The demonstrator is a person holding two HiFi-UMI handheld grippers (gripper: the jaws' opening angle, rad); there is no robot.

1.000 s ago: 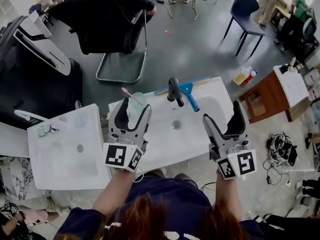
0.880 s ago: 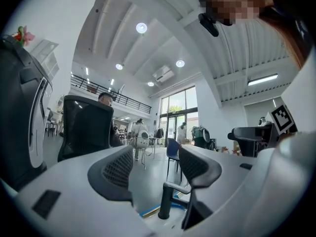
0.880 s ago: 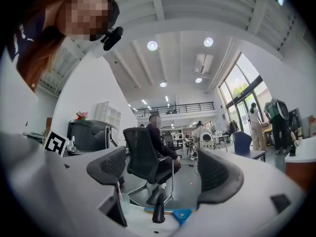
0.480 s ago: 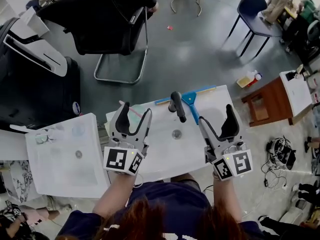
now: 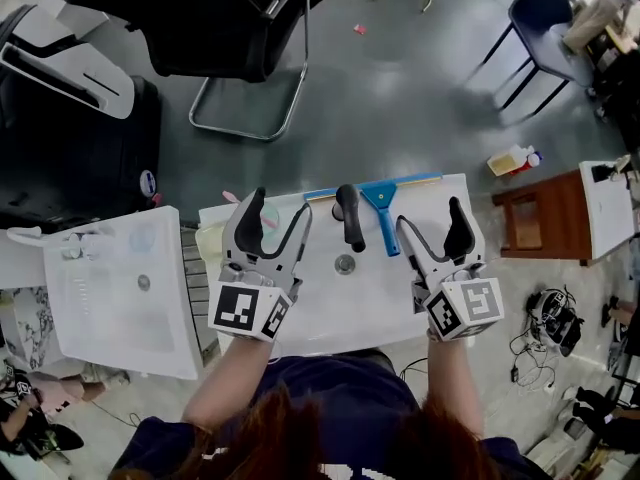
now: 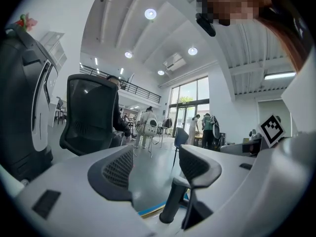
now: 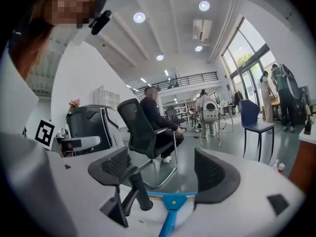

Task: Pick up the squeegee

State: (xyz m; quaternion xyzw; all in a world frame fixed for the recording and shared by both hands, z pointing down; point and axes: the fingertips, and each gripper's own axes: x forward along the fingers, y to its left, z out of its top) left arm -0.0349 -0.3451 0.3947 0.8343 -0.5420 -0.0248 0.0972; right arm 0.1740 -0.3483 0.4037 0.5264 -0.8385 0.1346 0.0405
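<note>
A blue squeegee (image 5: 382, 204) lies at the far edge of the white sink (image 5: 320, 303), its handle pointing toward me, just right of the black faucet (image 5: 349, 217). The right gripper view also shows the squeegee (image 7: 170, 206) low between the jaws, beside the faucet (image 7: 137, 189). My right gripper (image 5: 430, 226) is open, held above the sink's right side, with the squeegee handle just to its left. Over the sink's left part my left gripper (image 5: 274, 218) is open and empty. In the left gripper view the faucet (image 6: 171, 204) stands ahead and a strip of the squeegee blade (image 6: 153, 210) shows.
A second white basin (image 5: 110, 293) stands to the left. Beyond the sink are a black office chair (image 5: 215, 23), a dark machine (image 5: 70, 118) at left, a wooden stand (image 5: 535, 218) at right and a blue chair (image 5: 545, 18) far right. Cables (image 5: 550, 313) lie on the floor.
My head view has shifted so the sink sits lower and nearer. Both grippers stay open and have edged forward over the sink toward the faucet and squeegee.
</note>
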